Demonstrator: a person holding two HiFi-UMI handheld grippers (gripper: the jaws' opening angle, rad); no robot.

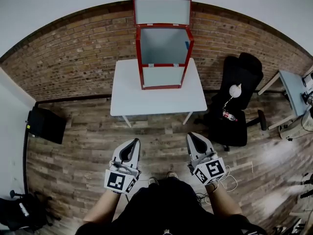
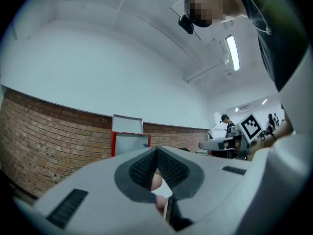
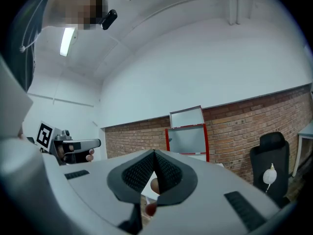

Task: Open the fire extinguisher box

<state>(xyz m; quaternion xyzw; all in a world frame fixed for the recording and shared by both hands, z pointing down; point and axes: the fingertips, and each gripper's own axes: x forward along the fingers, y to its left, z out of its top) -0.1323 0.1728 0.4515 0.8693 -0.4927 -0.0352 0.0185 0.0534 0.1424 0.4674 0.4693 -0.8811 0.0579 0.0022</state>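
Observation:
The red fire extinguisher box (image 1: pixel 164 58) stands on the white table (image 1: pixel 146 99) against the brick wall. Its lid (image 1: pixel 162 11) is swung up and the pale inside shows empty. Both grippers hover over the wooden floor close to my body, well short of the table. My left gripper (image 1: pixel 133 143) has its jaws together with nothing in them. So does my right gripper (image 1: pixel 192 136). The left gripper view shows the box (image 2: pixel 128 138) far off beyond the closed jaw tips (image 2: pixel 156 151). In the right gripper view the box (image 3: pixel 187 138) is equally distant past the tips (image 3: pixel 154 153).
A black office chair (image 1: pixel 237 102) with a white object on it stands right of the table. A grey desk (image 1: pixel 293 89) is at the far right, a black case (image 1: pixel 46 125) at the left wall, and a dark bag (image 1: pixel 19 212) at the bottom left. A distant person (image 2: pixel 226 121) stands in the room.

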